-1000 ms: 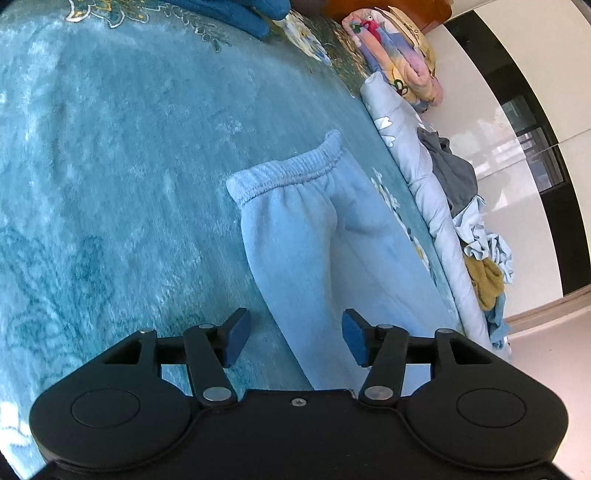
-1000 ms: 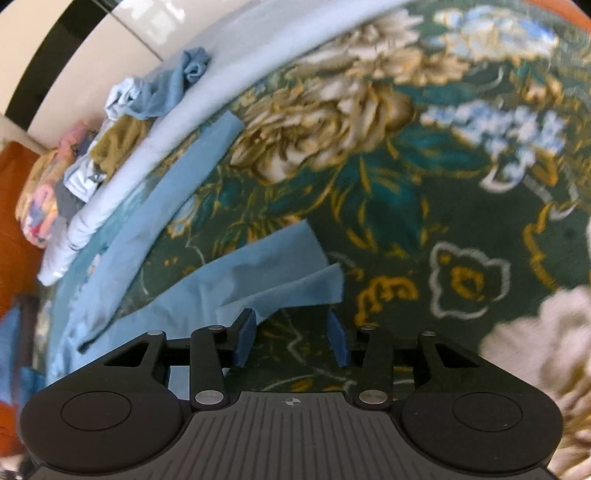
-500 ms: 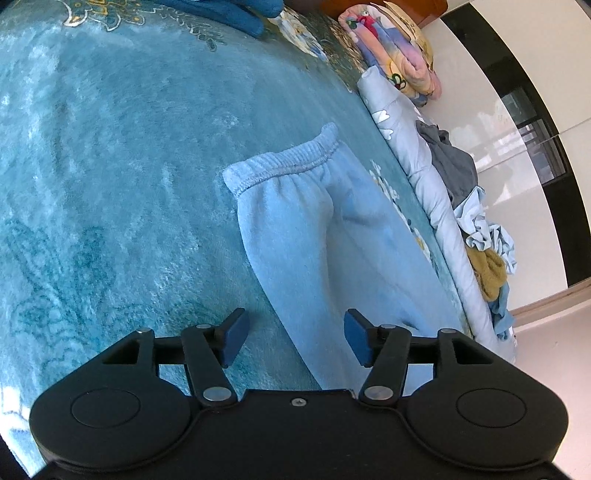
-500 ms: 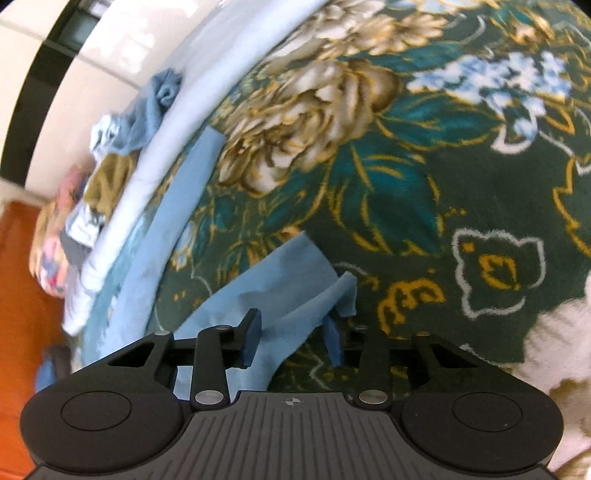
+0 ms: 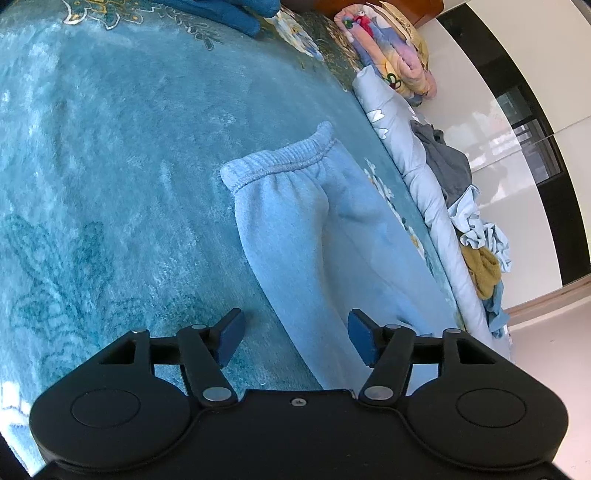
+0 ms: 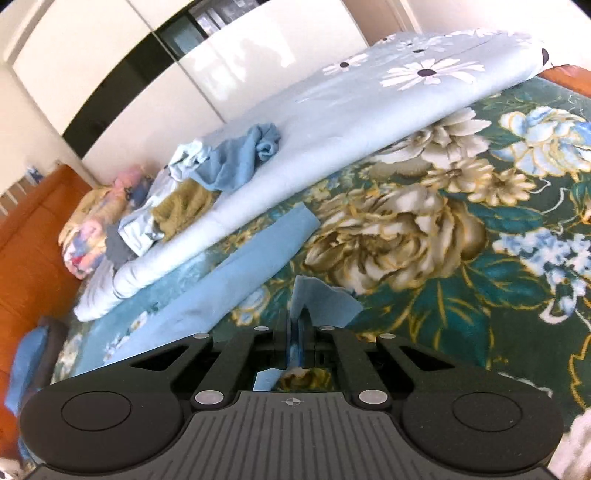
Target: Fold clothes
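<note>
Light blue sweatpants [image 5: 295, 206] lie flat on the teal blanket [image 5: 110, 147], their elastic waistband [image 5: 280, 162] at the far end. My left gripper [image 5: 295, 328] hovers low over the near leg; its jaws are opening, the cloth lies beneath the gap and neither pad presses on it. In the right wrist view my right gripper [image 6: 295, 321] is shut on the end of one sweatpants leg [image 6: 325, 299], which stands up in a peak above the flowered bedspread [image 6: 461, 258]. The other leg [image 6: 251, 266] lies flat to its left.
A folded pale quilt [image 6: 332, 122] runs along the bed's far side with a heap of loose clothes [image 6: 221, 166] on it. A rolled patterned blanket [image 5: 391, 62] and an orange headboard [image 6: 29, 229] sit at the end. A dark blue garment [image 5: 221, 14] lies beyond the waistband.
My right gripper has closed on the leg end and risen with it, and its view has tipped up toward the quilt. The left jaws have spread slightly; that hand has stayed put.
</note>
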`<state>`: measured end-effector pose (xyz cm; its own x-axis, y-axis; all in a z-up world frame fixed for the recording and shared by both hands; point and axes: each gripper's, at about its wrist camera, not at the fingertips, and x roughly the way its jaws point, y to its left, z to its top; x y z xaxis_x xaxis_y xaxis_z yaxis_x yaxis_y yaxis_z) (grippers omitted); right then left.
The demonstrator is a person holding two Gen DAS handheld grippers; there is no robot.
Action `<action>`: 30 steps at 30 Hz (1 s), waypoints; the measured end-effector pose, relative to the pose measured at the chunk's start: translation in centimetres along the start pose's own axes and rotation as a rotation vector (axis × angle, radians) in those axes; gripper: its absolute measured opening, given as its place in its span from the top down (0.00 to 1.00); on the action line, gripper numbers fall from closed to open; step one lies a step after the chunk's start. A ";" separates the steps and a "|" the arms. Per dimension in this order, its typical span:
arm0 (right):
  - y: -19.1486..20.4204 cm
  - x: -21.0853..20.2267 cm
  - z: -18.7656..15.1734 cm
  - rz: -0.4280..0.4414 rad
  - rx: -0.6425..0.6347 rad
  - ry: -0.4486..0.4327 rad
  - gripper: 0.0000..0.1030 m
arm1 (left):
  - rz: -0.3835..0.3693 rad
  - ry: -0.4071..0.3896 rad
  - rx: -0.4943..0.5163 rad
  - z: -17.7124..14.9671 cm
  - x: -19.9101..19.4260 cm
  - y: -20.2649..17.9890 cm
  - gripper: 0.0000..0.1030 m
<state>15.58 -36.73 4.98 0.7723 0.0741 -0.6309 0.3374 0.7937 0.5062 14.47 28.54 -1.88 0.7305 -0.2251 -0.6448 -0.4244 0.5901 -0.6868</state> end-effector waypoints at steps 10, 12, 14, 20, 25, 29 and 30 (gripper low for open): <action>-6.1 2.3 -3.3 -0.117 0.215 0.179 0.97 | -0.017 -0.041 -0.048 0.9 -0.4 1.1 0.40; -5.9 2.1 -3.3 -0.109 0.216 0.197 0.94 | -0.037 -0.059 -0.082 1.4 -0.4 1.7 0.38; -5.8 2.1 -3.6 -0.087 0.218 0.223 0.94 | -0.069 -0.069 -0.146 1.6 -0.2 2.6 0.38; -5.4 2.6 -5.3 -0.012 0.267 0.255 0.91 | -0.160 -0.106 -0.219 2.4 1.6 3.7 0.38; -6.3 2.7 -6.1 0.051 0.347 0.234 0.91 | -0.192 -0.188 -0.213 2.0 1.8 4.0 0.57; -7.1 2.7 -6.6 0.088 0.402 0.234 0.92 | -0.223 -0.198 -0.213 1.5 1.9 5.0 0.68; -7.2 2.7 -6.7 0.095 0.411 0.238 0.92 | -0.234 -0.193 -0.221 1.7 2.0 5.1 0.68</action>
<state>11.65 -38.19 -4.27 0.6821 0.3088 -0.6629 0.4930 0.4754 0.7287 14.65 32.41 -6.17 0.8998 -0.1713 -0.4014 -0.3241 0.3534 -0.8775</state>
